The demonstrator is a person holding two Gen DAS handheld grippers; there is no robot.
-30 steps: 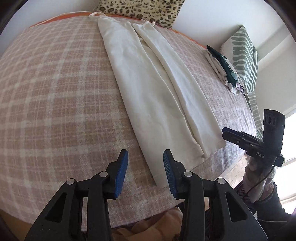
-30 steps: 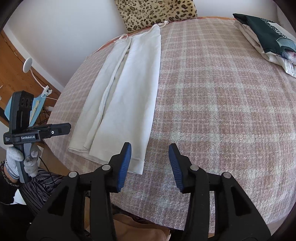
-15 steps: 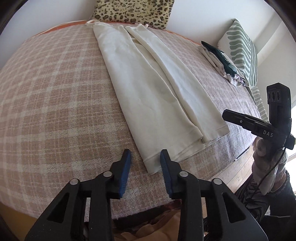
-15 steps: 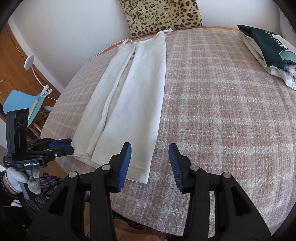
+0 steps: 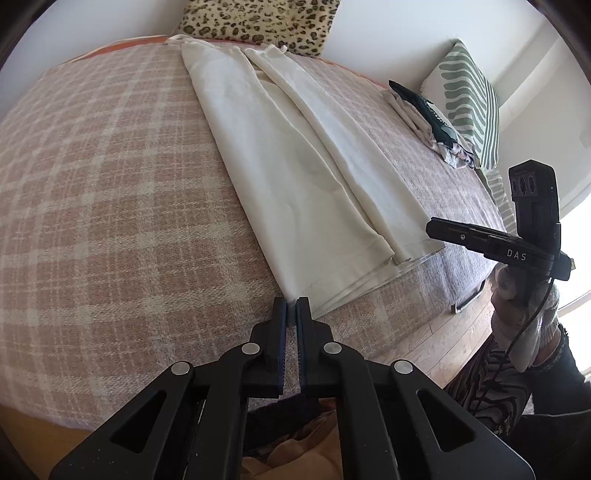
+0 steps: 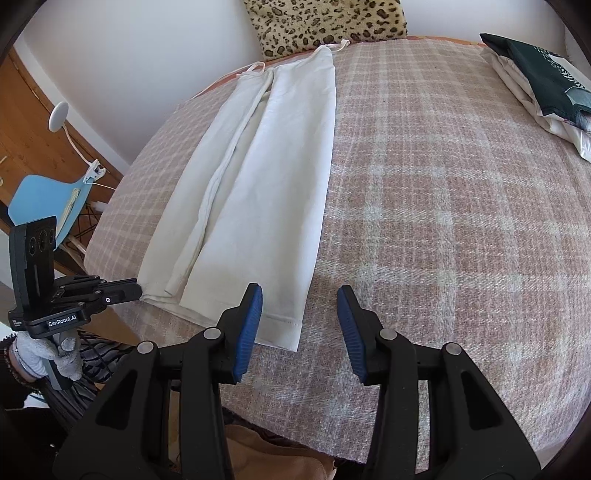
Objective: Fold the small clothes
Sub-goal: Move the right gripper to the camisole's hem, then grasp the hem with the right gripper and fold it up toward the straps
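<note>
Left wrist view shows my left gripper [image 5: 291, 308] pressed together right at the near corner of the white garment [image 5: 295, 158], at about 12 o'clock from the tips. Its jaws have just been closing. I cannot tell whether the hem is truly caught between them or whether they shut just short of it on the blanket. That is my first worry: if only the edge thread or nothing at all is pinched, the corner will slip free as soon as I lift.

The garment lies lengthwise on the plaid bed [image 5: 92, 184], folded in long panels, its straps up by the leopard cushion [image 5: 255, 22] at 12 o'clock.

My right gripper [image 6: 299, 314] hangs spread over the other near corner, the hem just at its left pad [image 6: 249, 325] at 10 o'clock, nothing gripped. If I raise the left side alone, I judge the loose panels will slide apart and the fold will go crooked. Catching blanket along with cloth would drag the whole bed cover. The stacked clothes [image 6: 543, 77] at 2 o'clock lie well apart, so they are in no danger.
</note>
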